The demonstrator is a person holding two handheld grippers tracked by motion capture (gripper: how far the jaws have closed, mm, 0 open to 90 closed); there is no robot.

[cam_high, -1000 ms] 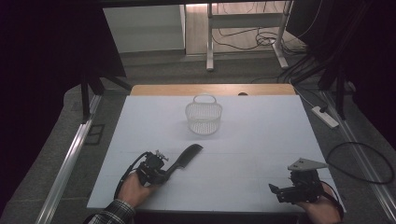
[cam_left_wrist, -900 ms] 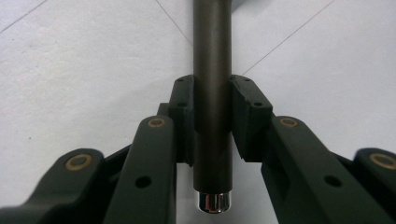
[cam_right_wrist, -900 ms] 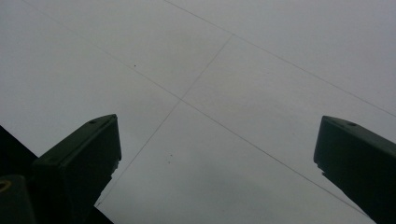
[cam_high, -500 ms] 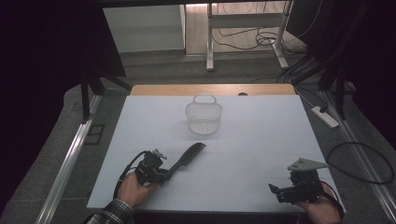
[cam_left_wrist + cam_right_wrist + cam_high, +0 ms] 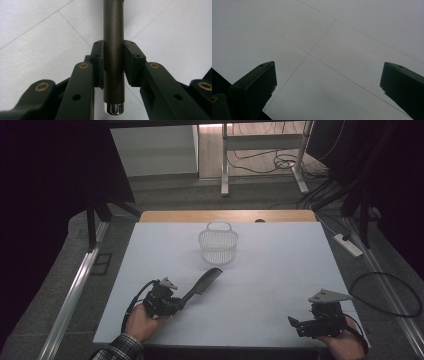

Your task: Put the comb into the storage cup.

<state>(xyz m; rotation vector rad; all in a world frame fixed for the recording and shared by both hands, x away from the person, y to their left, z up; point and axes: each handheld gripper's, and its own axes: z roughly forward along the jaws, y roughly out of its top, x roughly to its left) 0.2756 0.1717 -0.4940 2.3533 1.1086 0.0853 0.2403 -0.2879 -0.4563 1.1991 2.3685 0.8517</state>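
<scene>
The left gripper [image 5: 176, 304] is clamped on the comb [image 5: 202, 285] by its handle, its toothed end pointing ahead toward the basket [image 5: 218, 246], probably just off the worktop [image 5: 280, 265]. The right gripper [image 5: 295, 324] hangs wide open over bare worktop, well apart from the comb.
</scene>
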